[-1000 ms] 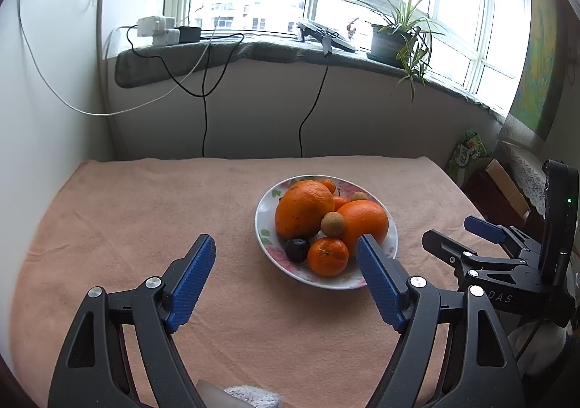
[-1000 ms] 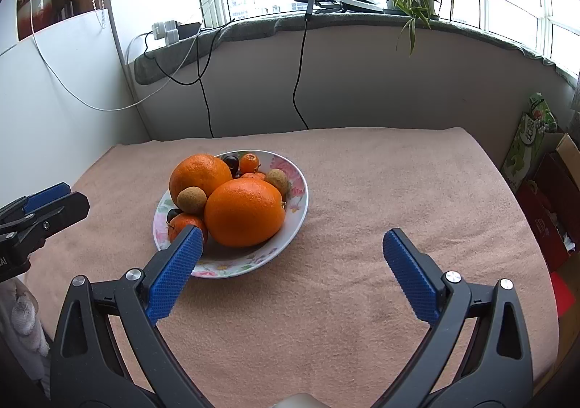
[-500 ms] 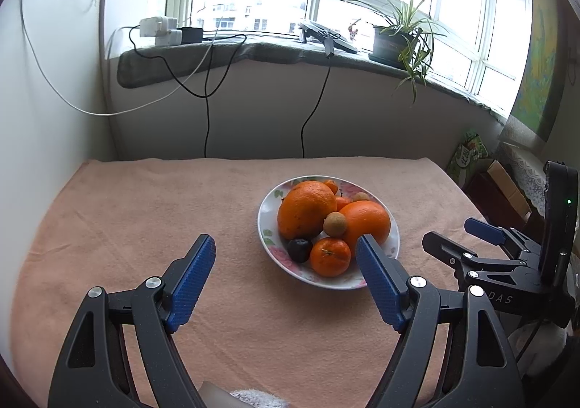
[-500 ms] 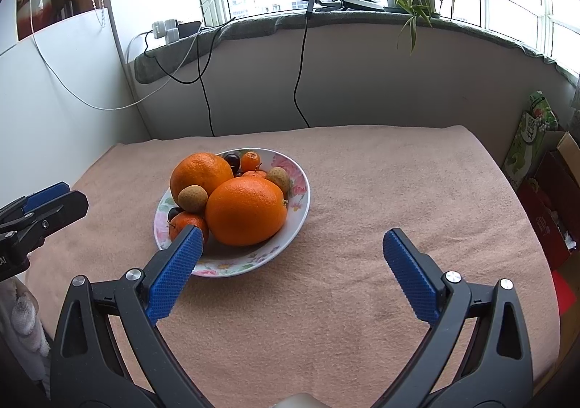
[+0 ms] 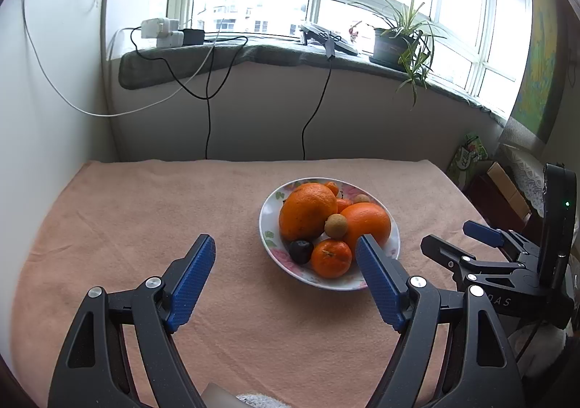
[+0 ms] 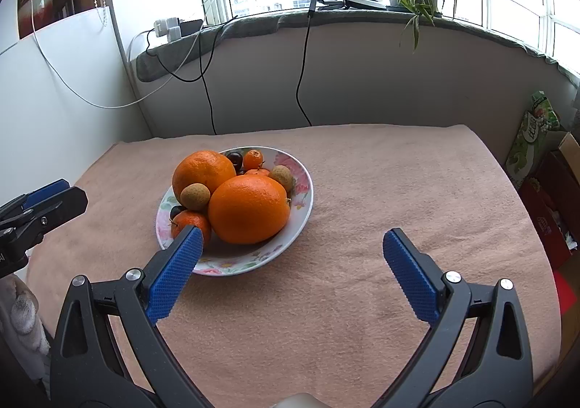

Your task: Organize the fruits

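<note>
While both of my grippers hover short of the plate [image 5: 393, 248], the stock reads thus: left gripper [image 5: 286, 275], fingers [image 5: 192, 275] spread wide and holding nothing, on the near-left side of the plate; right gripper [image 6: 291, 272], fingers [image 6: 411, 277] likewise wide and holding nothing, on the plate's near-right side. On the plate, itself set on the pink cloth [image 5: 145, 226] of the desk: two large oranges [image 6: 250, 208], heaped at the centre; small mandarins [image 5: 331, 258], one at the plate's near rim and more behind the oranges; brown longan-like fruits [image 5: 336, 225], one perched between the oranges, another at the far rim; a dark plum-like fruit [image 5: 301, 251] at the near rim and another at the far rim. No fruit lies on the cloth off the plate. That fits either a heap waiting to be sorted out or a gathering already finished, so I name no move. Should any fruit be handled, I judge the perched brown one calls for care: it may roll if an orange beside it is nudged, and small round fruit wants a centred, gentle squeeze. Against the earlier frames: fruit unchanged in arrangement, fingers equally wide, the plate sitting very slightly nearer in both views.
</note>
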The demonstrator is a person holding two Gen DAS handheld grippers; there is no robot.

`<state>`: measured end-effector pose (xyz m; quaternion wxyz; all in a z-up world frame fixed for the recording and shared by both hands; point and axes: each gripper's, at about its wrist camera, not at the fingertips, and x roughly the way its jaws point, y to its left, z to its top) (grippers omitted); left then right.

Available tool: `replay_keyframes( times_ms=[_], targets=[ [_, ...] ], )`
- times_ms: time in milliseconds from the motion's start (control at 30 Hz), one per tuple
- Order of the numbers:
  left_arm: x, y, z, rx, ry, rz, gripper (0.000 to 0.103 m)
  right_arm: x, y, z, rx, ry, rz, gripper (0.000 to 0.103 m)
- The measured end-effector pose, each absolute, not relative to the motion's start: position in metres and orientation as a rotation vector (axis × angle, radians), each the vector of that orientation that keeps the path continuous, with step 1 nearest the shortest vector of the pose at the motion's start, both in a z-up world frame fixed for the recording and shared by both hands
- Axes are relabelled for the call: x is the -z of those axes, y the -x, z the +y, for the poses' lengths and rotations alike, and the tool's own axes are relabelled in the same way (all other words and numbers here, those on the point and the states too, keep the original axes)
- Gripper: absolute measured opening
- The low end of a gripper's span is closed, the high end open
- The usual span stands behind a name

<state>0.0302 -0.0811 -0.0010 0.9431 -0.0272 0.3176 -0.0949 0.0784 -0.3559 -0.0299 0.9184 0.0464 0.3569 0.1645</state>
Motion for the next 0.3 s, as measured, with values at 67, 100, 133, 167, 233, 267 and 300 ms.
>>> replay_keyframes(
  times_ms=[67, 100, 133, 167, 233, 267, 300],
  targets=[
    [0.0009, -0.0295, -0.0810, 0.191, 0.054, 0.643, 0.080, 0.0304, -0.0785, -0.3554, -0.340, -0.096, 0.735, 0.101],
    [0.0009, -0.0292, -0.0812, 0.190, 0.053, 0.641, 0.080, 0.0303, -0.0785, -0.3555, -0.339, -0.096, 0.735, 0.101],
    [0.0007, -0.0290, -0.0810, 0.190, 0.053, 0.639, 0.080, 0.0304, -0.0783, -0.3552, -0.339, -0.096, 0.735, 0.101],
    [0.0008, -0.0288, -0.0808, 0.189, 0.053, 0.637, 0.080, 0.0303, -0.0788, -0.3556, -0.340, -0.096, 0.734, 0.101],
    [0.0009, -0.0288, -0.0808, 0.190, 0.053, 0.636, 0.080, 0.0306, -0.0789, -0.3554, -0.340, -0.096, 0.735, 0.101],
    [0.0011, -0.0291, -0.0806, 0.189, 0.053, 0.638, 0.080, 0.0304, -0.0792, -0.3558, -0.340, -0.095, 0.735, 0.101],
    [0.0014, -0.0297, -0.0802, 0.187, 0.055, 0.640, 0.080, 0.0304, -0.0792, -0.3558, -0.340, -0.095, 0.735, 0.101]
  ],
)
